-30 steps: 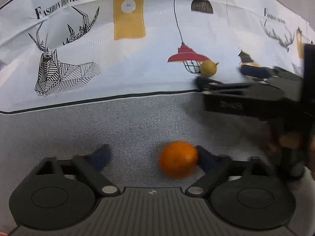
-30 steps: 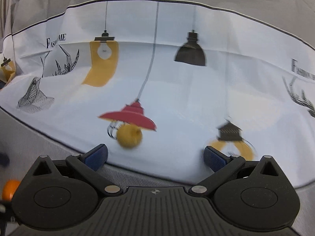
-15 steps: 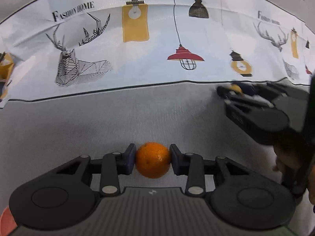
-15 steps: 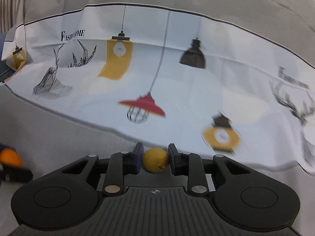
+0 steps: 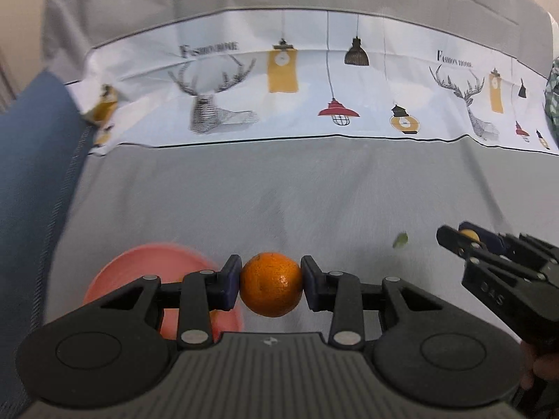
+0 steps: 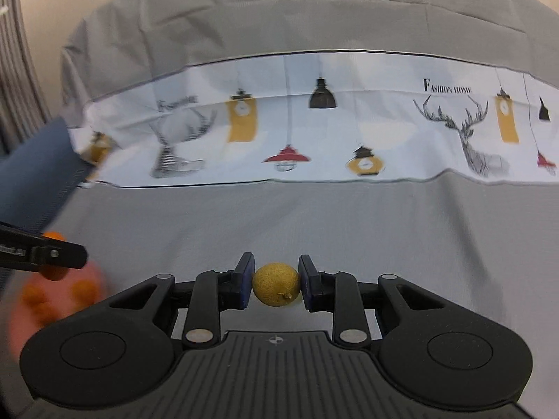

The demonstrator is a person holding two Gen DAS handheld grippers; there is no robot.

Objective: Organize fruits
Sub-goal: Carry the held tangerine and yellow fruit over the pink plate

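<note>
Left gripper [image 5: 270, 284] clamping an orange [image 5: 271, 284] between both blue pads, holding it clear of the grey cloth [image 5: 279, 202], with a pink plate [image 5: 139, 265] lying below and to the left of it, partly hidden behind the left finger. Right gripper [image 6: 276, 285] squeezing a small yellow lemon [image 6: 276, 284] between its pads, well above the same cloth. Showing at the far left of the right gripper: the plate [image 6: 21, 321], blurred, carrying at least 2 small orange fruits [image 6: 84, 291]; lying beyond both grippers: a white printed band [image 6: 314, 132] with deer and lamps.
</note>
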